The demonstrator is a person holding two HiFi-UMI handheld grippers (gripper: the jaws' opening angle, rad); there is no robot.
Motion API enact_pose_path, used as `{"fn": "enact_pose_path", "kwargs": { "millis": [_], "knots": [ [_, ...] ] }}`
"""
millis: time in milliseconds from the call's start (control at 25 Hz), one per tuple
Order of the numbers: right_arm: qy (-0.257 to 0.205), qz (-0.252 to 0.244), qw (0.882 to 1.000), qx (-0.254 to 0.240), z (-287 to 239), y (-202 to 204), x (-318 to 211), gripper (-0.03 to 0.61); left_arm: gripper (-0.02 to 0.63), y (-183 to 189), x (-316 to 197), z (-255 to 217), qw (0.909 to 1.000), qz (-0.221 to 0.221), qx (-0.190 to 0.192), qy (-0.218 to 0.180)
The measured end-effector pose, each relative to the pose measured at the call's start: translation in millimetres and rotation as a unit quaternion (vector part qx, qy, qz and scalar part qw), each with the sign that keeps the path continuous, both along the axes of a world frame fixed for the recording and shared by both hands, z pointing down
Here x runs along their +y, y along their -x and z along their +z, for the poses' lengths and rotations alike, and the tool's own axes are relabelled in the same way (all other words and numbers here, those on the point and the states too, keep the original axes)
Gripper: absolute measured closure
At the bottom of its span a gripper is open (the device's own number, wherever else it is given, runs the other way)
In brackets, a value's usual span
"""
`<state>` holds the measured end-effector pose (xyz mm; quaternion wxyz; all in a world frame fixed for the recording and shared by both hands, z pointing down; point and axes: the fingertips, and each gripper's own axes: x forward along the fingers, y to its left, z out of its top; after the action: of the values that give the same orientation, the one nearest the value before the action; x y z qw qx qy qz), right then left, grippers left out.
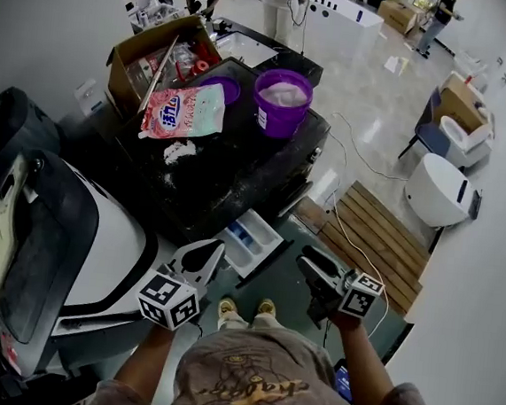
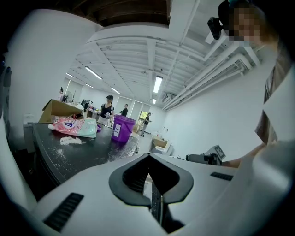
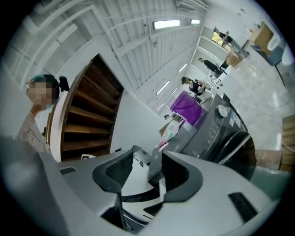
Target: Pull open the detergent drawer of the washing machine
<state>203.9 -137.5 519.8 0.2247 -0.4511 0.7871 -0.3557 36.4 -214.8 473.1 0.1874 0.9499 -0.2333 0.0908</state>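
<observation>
The dark washing machine (image 1: 239, 165) carries a purple bucket (image 1: 283, 98) and a pink detergent bag (image 1: 183, 110) on its top. Its white detergent drawer (image 1: 251, 241) stands pulled out from the front, a blue insert showing inside. My left gripper (image 1: 218, 248) hovers just left of the drawer with its white jaws together and nothing in them; in its own view the left gripper (image 2: 148, 156) points over the machine's top. My right gripper (image 1: 306, 264) hangs to the right of the drawer, clear of it. In the right gripper view the right gripper (image 3: 147, 153) shows a gap between its jaws with nothing held.
The machine's round door (image 1: 44, 248) hangs open at the lower left. A cardboard box (image 1: 151, 54) stands on the far end of the top. A wooden pallet (image 1: 374, 236), a white cable and a white round unit (image 1: 437, 190) lie to the right. People stand at the back.
</observation>
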Motion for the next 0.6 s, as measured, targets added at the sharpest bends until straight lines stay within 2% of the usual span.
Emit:
{"fn": "enact_pose_path", "kwargs": {
  "millis": [160,320,400,600],
  "knots": [
    [0.0,0.008,0.996,0.085,-11.9,17.8,-10.2,0.4,0.594,12.1,-6.2,-8.2,0.9998,-0.01,0.004,-0.015],
    [-0.013,0.033,0.985,0.169,-26.8,24.1,-19.9,0.41,0.594,21.7,-12.4,-11.3,0.9991,-0.034,0.009,-0.024],
    [-0.012,0.051,0.976,0.213,-26.9,21.6,-22.7,0.411,0.594,25.2,-13.2,-8.1,0.9986,-0.045,0.005,-0.028],
    [-0.044,0.071,0.958,0.272,-34.4,25.0,-22.3,0.493,0.592,29.6,-12.3,-3.8,0.9965,-0.067,0.01,-0.05]
  ]
}}
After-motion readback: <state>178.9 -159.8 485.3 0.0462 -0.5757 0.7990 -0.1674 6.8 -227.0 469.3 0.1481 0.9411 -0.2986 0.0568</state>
